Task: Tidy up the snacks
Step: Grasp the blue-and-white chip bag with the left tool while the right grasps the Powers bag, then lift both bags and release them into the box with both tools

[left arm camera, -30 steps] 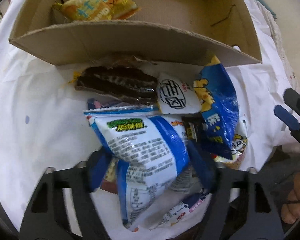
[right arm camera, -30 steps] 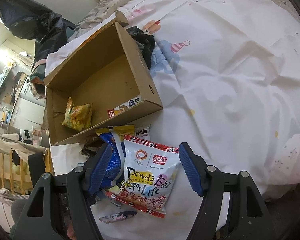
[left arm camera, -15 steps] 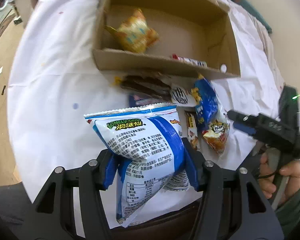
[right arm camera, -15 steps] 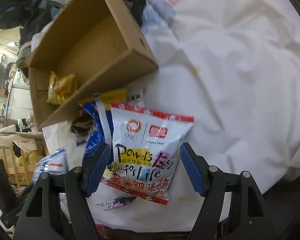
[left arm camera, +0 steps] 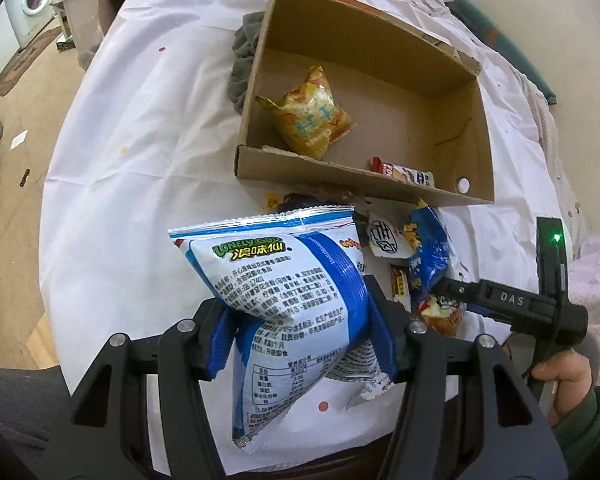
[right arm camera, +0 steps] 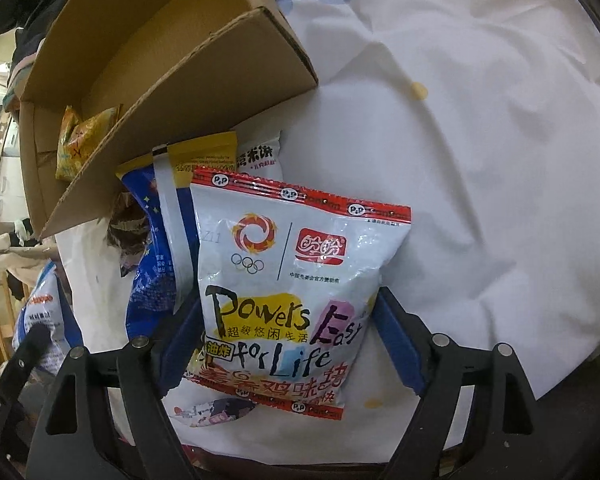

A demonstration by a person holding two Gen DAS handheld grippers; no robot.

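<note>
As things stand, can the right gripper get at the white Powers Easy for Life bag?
Probably yes. The right gripper already straddles the white bag, jaws opening, one on each side. The bag lies on top of the pile with nothing over it; the blue packet only sits beside it.

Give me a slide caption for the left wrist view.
Left tool lifts a blue-and-white crinkled snack bag above the white sheet, brown cardboard box ahead.

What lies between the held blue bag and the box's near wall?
In the left wrist view, a dark crumpled wrapper lies between the blue bag and the box.
</note>
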